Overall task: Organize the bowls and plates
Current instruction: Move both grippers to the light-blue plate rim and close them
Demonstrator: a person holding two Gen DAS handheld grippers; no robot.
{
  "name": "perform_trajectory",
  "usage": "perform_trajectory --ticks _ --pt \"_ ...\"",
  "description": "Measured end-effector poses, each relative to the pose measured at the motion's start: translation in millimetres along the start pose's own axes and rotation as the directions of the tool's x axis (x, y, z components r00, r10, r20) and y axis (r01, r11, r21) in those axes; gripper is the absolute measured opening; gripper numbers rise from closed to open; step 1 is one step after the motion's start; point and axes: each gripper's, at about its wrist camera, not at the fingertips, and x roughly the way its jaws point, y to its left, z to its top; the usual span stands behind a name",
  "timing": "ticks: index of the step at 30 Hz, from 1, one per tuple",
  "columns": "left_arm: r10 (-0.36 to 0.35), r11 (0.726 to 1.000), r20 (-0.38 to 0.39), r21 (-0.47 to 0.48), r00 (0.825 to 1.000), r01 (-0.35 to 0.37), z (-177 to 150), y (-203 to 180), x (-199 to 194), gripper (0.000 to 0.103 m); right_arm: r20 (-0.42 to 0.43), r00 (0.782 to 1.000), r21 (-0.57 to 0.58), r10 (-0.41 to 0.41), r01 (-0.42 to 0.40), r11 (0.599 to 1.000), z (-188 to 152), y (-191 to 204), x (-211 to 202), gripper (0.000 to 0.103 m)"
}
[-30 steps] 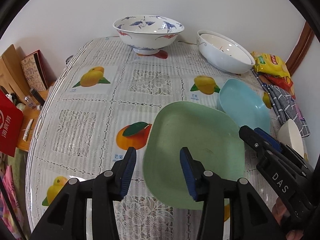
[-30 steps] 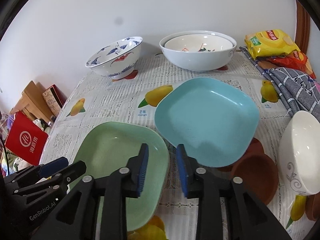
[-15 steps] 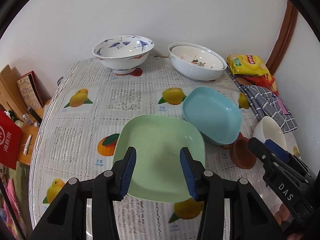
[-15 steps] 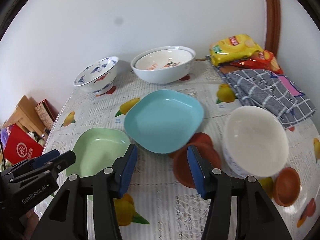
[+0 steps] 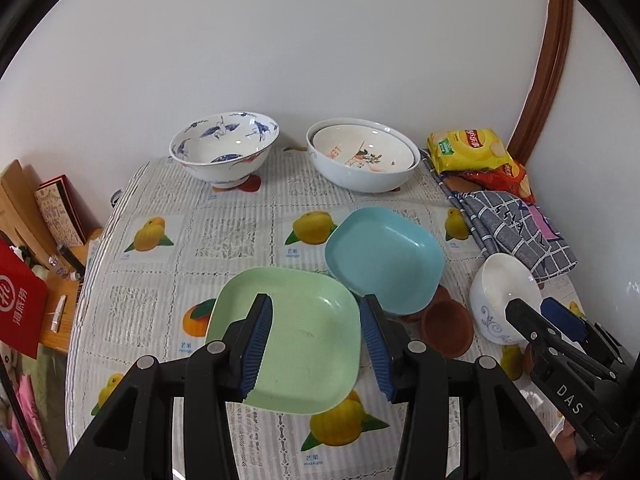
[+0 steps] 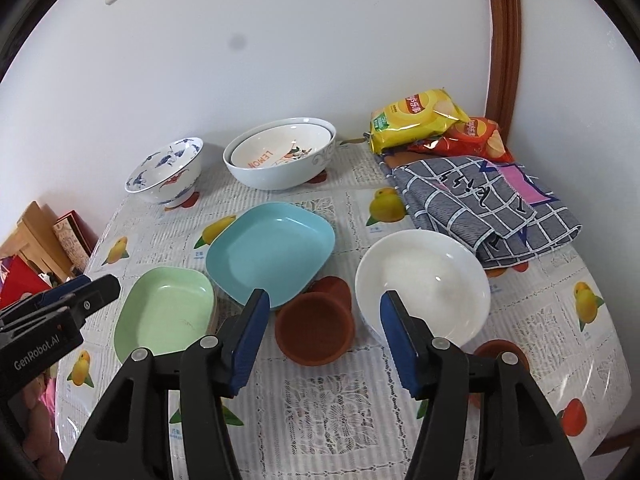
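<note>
A green square plate (image 5: pixel 296 336) (image 6: pixel 168 312) lies near the table's front. A blue square plate (image 5: pixel 384 260) (image 6: pixel 272 252) rests behind it, its edge propped on small brown bowls (image 6: pixel 316 328) (image 5: pixel 448 328). A white bowl (image 6: pixel 424 280) (image 5: pixel 504 296) stands to the right. A blue-patterned bowl (image 5: pixel 224 152) (image 6: pixel 168 176) and two nested white bowls (image 5: pixel 364 160) (image 6: pixel 280 160) stand at the back. My left gripper (image 5: pixel 316 348) is open and empty above the green plate. My right gripper (image 6: pixel 324 344) is open and empty above a brown bowl.
Snack bags (image 6: pixel 420 120) and a checked cloth (image 6: pixel 480 208) lie at the back right. Another small brown bowl (image 6: pixel 496 356) sits at the right front. A wooden stand with a red box (image 5: pixel 20 308) is left of the table. The wall is close behind.
Both grippers have pulled back and risen, so more of the table shows. The right jaws have opened wider. The plates and bowls have not moved.
</note>
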Motion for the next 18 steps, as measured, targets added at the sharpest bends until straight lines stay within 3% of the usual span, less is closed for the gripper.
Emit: perform_trajectory --ticks 12,18 --pt "0.011 1.000 -0.028 0.004 1.000 -0.011 22 -6 17 0.044 -0.009 1.000 0.013 0.015 -0.015 1.000 24 -10 11 0.057" --pt "0.038 0.999 -0.029 0.018 0.999 -0.038 34 -6 35 0.057 -0.010 0.999 -0.001 0.051 -0.051 0.999 39 -4 30 0.057"
